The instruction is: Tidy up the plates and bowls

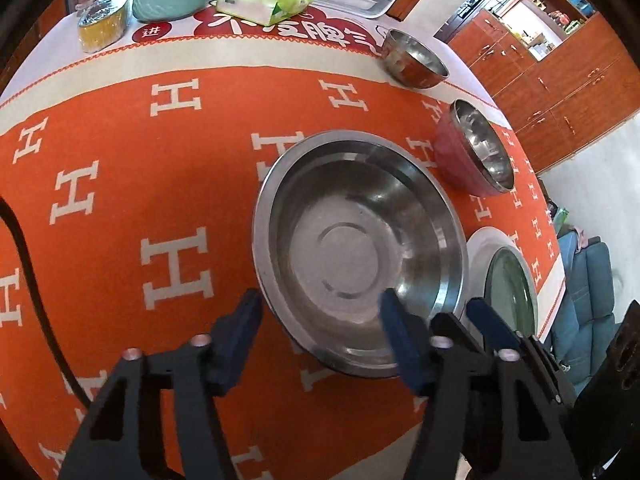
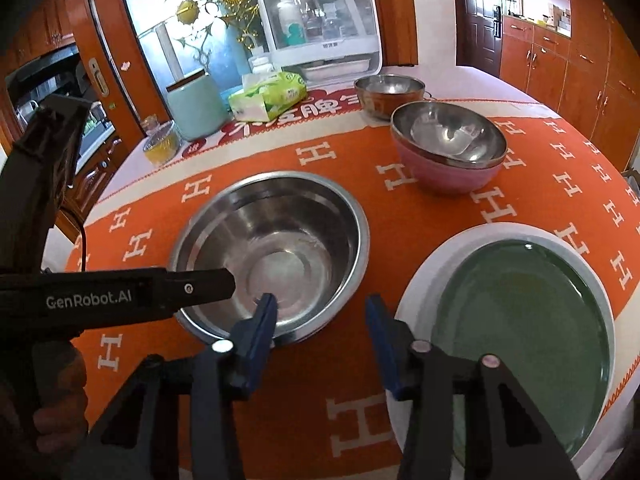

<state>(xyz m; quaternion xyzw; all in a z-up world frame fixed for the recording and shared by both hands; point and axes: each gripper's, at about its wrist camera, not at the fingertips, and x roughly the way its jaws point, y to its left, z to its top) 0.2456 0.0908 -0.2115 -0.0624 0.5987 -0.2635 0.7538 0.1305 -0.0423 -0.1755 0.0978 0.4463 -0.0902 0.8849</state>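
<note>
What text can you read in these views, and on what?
"GenRobot.AI": side of the left gripper.
"H", repeated: orange cloth.
"进": red circle on the white mat.
Large Chinese characters on that mat: partly hidden, not readable.
Tissue pack print: too small.

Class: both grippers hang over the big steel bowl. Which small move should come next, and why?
Probably close the left gripper on the large steel bowl: its near rim sits between the open jaws, one finger inside, one outside. The right gripper also straddles that rim, unclamped.
</note>
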